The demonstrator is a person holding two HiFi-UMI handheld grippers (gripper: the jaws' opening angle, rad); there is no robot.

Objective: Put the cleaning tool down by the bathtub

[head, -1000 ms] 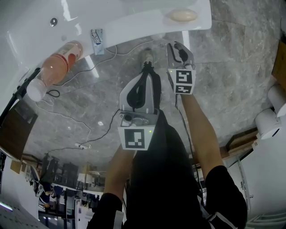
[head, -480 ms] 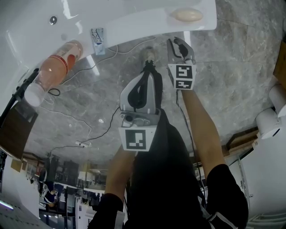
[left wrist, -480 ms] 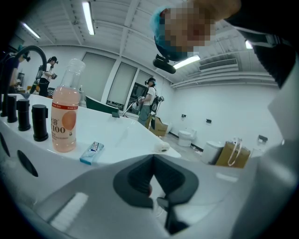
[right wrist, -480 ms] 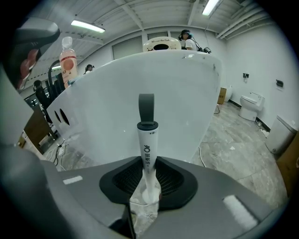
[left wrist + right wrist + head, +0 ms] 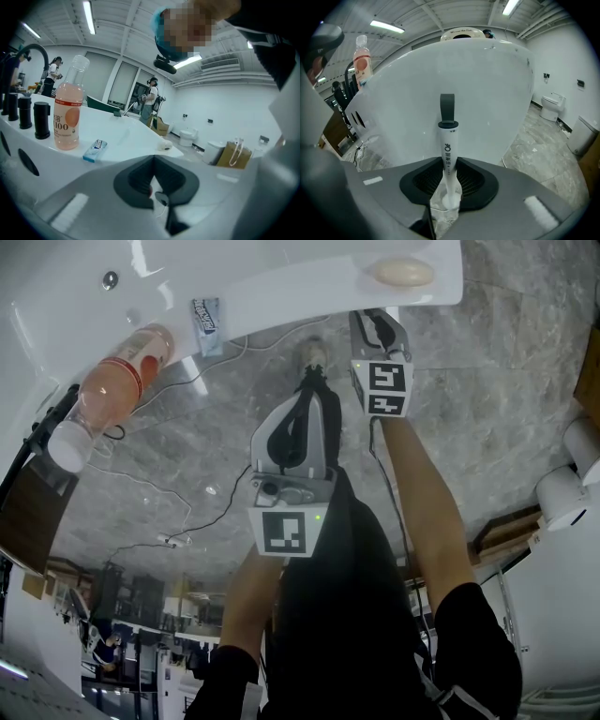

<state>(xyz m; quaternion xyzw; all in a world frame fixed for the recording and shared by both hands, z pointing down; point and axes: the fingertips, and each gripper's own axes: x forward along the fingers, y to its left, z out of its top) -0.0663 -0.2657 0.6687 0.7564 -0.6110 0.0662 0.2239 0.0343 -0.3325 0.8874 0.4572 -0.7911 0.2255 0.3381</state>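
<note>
In the right gripper view the cleaning tool point(image 5: 447, 140), a white handle with a grey hanging loop and crumpled clear wrap at its base, stands up between the jaws. My right gripper point(image 5: 449, 190) is shut on it, right in front of the white bathtub point(image 5: 492, 89) wall. In the head view the right gripper point(image 5: 375, 329) sits just below the bathtub point(image 5: 281, 296) rim and hides the tool. My left gripper point(image 5: 309, 381) hangs lower over the marble floor, jaws together and nothing held; from its own camera the left gripper point(image 5: 157, 187) looks the same.
On the tub ledge lie a pink drink bottle point(image 5: 108, 381), a small blue packet point(image 5: 205, 315) and a soap bar point(image 5: 405, 273). Thin cables point(image 5: 187, 512) trail across the floor. A shoe point(image 5: 312, 354) shows by the tub. White toilets point(image 5: 562, 493) stand at the right.
My right gripper has edged a little forward, closer under the tub rim, still holding the tool. The left gripper has barely moved.
</note>
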